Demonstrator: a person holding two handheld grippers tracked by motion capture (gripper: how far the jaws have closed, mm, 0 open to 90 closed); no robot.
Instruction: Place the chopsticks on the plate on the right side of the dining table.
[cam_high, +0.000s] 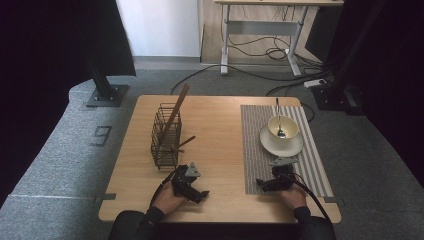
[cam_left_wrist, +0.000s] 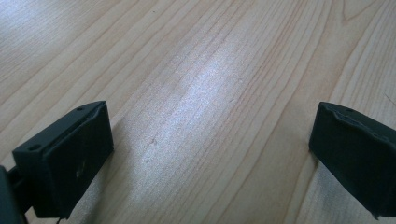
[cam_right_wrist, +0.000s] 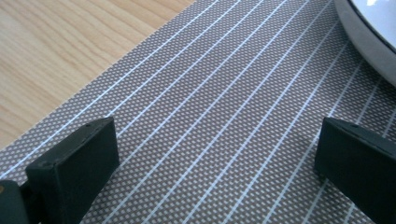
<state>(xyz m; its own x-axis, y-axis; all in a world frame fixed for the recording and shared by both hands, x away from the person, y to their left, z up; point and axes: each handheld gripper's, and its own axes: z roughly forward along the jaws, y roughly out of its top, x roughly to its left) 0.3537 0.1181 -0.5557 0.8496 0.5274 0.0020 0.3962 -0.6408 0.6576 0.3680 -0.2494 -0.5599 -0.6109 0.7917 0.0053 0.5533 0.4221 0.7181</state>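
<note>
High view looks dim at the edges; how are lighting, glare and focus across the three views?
High view: dark at both sides, the table evenly lit, the bowl small but sharp enough. Left gripper view: a pale sheen of glare on the wood between the open jaws of the left gripper, near jaws soft. Right gripper view: the placemat weave crisp, the saucer edge blurred, right gripper jaws open.

One basket (cam_high: 166, 136), bowl (cam_high: 283, 128), saucer (cam_high: 281, 145) (two tools).
</note>
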